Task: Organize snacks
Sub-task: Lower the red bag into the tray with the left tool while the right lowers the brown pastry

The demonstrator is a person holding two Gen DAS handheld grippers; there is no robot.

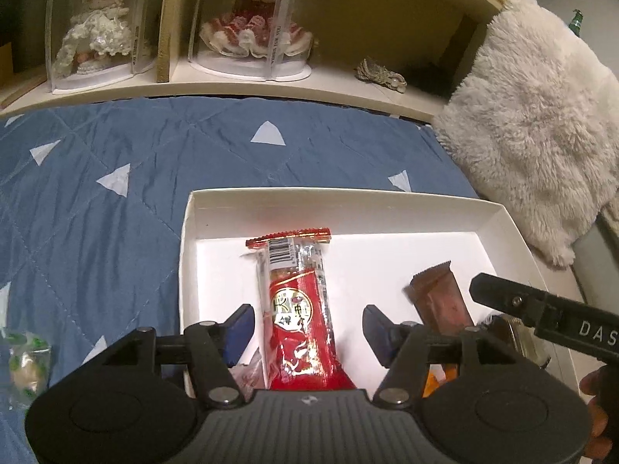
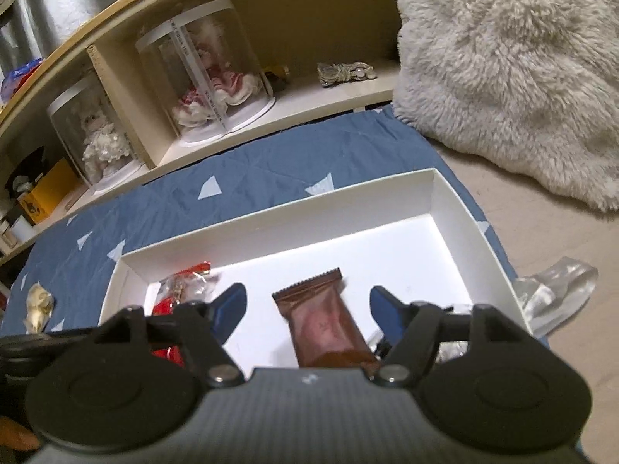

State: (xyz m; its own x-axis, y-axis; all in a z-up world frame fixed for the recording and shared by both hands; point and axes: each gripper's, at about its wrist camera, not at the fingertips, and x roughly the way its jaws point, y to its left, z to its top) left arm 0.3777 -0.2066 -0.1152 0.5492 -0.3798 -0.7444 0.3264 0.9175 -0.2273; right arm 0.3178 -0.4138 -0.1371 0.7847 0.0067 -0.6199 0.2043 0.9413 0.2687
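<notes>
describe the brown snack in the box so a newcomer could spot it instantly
Find the white box on the blue quilt. The brown wrapper lies flat on its floor between the right gripper fingers, untouched. Its neighbour, the red packet, is longer and carries a barcode.

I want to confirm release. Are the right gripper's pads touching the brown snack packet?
Apart. The right wrist view shows the brown snack packet lying in the white box, white floor visible beside both pads.
</notes>
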